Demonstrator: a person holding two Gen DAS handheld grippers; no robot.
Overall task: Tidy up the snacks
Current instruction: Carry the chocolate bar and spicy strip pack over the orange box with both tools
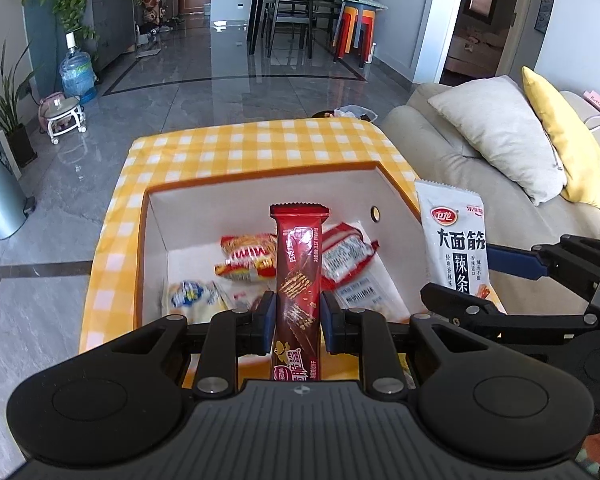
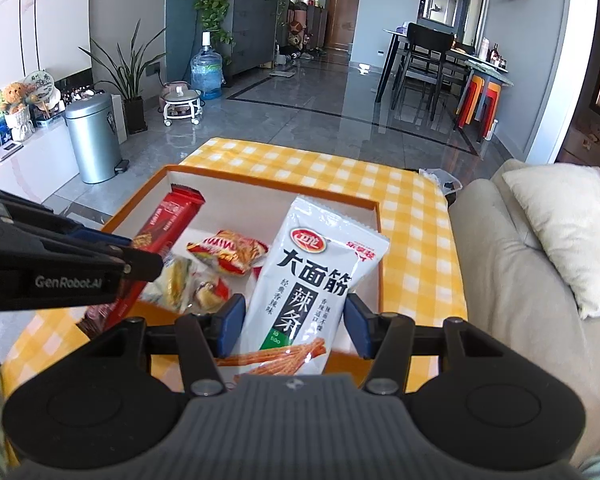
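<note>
My left tongs (image 1: 297,322) pinch red biscuit stick pack (image 1: 299,264); my right tongs (image 2: 293,326) pinch white spicy-strip bag (image 2: 314,280), maybe loosely. Both over white box (image 1: 156,240). Tongs close together, could bump; bag could slip, miss box.

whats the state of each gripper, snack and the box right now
left gripper: shut on red bar
right gripper: shut on white pack
red bar: held upright above the box
white pack: held upright over the box's near edge
box: open, several snacks lying inside
orange packet: lying on box floor
</note>
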